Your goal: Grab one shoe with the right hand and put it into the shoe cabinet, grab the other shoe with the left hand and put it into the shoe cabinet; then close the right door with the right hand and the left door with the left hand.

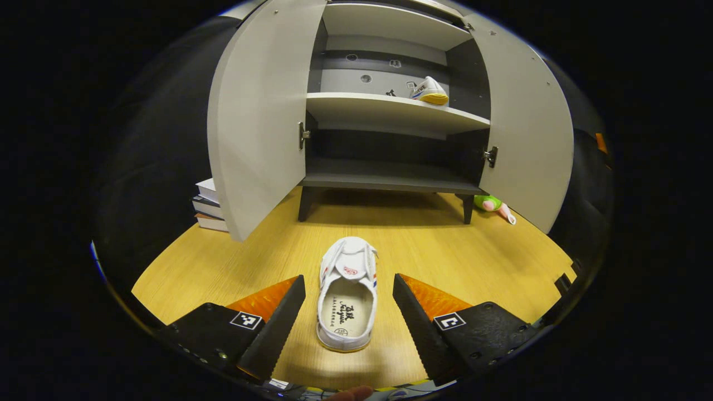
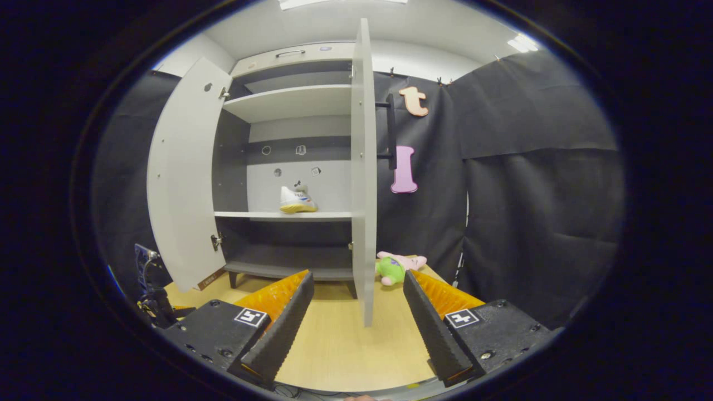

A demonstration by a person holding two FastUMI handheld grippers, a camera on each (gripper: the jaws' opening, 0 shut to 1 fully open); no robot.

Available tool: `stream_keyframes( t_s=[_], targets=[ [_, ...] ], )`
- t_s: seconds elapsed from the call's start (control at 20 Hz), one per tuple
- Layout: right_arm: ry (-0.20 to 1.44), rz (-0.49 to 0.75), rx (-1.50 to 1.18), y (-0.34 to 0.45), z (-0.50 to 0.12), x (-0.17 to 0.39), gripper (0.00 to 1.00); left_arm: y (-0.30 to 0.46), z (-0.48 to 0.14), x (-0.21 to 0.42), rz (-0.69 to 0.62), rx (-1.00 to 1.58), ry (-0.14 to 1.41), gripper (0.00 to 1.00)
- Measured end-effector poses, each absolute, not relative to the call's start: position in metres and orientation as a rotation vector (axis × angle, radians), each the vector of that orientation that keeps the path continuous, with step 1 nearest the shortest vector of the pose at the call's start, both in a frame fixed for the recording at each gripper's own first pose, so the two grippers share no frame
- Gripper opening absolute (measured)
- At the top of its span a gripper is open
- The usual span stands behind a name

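The shoe cabinet (image 1: 390, 106) stands at the far side of the wooden counter (image 1: 250, 262), both doors swung wide: the left door (image 1: 256, 111) and the right door (image 1: 529, 133) leave the whole front open, with a bare stretch of counter before it. In the right gripper view the right door (image 2: 363, 167) shows edge-on, just beyond the tongs. One shoe (image 1: 429, 91) sits on the middle shelf (image 1: 384, 111), toward its right end. The other shoe (image 1: 347, 292) lies on the counter, heel near, toe pointing at the cabinet; printed writing on its insole is too small to read. The left tongs (image 1: 349, 317) are spread wide, the shoe's heel between the fingers, untouched. The right tongs (image 2: 358, 317) gape open, holding nothing. A stack of books (image 1: 209, 206) lies behind the left door; a plush toy (image 1: 493, 205) lies by the cabinet's right leg.
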State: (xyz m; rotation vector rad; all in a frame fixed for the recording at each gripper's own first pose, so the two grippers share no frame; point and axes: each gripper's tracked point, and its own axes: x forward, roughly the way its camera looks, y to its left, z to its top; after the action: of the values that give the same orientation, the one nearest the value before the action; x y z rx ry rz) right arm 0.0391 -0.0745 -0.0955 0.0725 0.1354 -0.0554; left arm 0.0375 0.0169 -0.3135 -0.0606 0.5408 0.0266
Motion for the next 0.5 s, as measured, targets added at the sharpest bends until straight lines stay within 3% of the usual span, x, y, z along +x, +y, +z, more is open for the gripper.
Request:
stream_keyframes(
  t_s=[0.5],
  targets=[
    [0.174,-0.041,0.068,-0.063,-0.11,0.059,1.0,0.046,-0.365,0.051,0.032,-0.048,0.658,0.96]
  ],
)
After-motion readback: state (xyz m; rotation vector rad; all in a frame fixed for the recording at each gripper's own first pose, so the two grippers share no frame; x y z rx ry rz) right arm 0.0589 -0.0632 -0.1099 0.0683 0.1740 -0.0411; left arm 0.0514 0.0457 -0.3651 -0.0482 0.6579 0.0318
